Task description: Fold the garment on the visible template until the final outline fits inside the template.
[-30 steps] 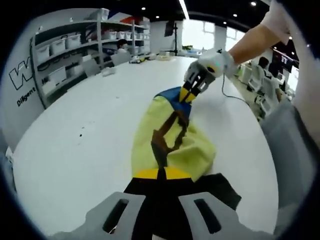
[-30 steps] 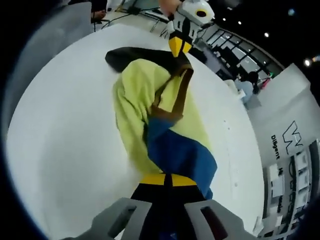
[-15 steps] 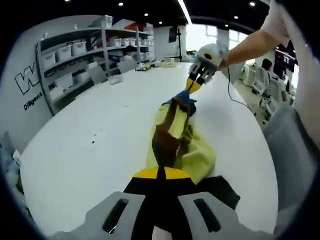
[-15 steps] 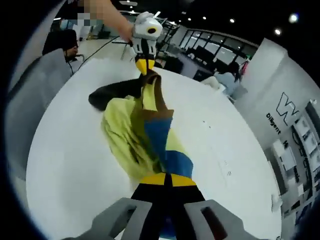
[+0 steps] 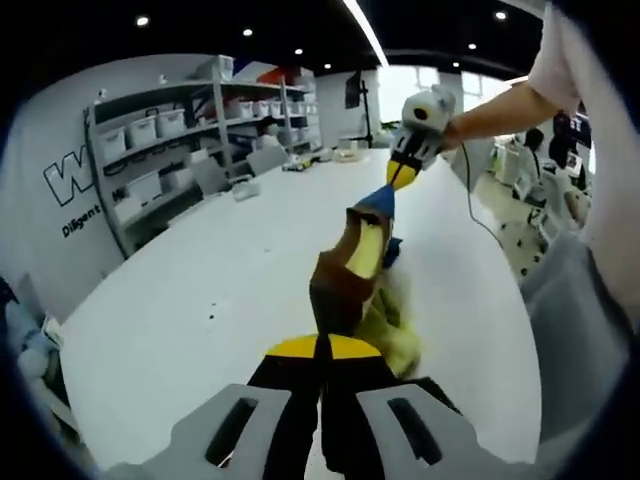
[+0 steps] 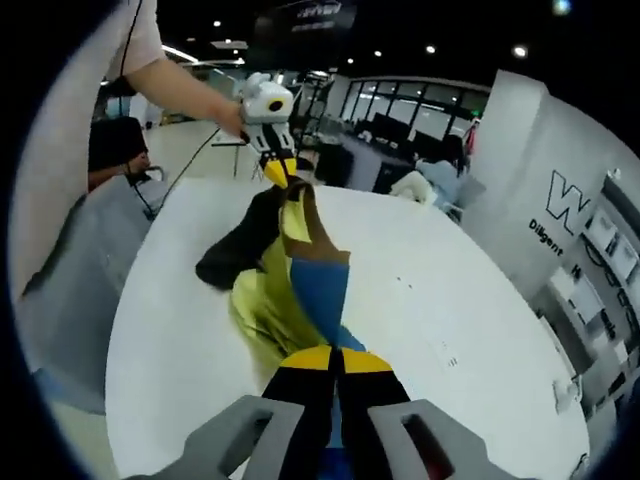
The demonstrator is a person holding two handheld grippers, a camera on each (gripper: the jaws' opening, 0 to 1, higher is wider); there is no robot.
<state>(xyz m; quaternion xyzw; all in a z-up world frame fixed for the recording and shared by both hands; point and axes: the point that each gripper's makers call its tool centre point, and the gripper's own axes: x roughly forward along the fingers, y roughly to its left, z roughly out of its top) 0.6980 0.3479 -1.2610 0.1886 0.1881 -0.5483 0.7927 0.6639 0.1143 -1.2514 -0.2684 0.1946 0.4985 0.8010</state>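
Ceiling spotlights [image 5: 142, 20] are glowing at 12 o'clock; bin-filled shelving [image 5: 165, 150] is lining the lettered wall [image 5: 70, 185] beside the white desk [image 5: 210, 300].

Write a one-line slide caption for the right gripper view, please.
Both grippers, right gripper near and left gripper far, hold the multicolored garment stretched above the white table.

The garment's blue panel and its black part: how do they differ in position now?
The blue panel is stretched taut between the right gripper and left gripper; the black part hangs slack toward the white table. Both belong to one garment.
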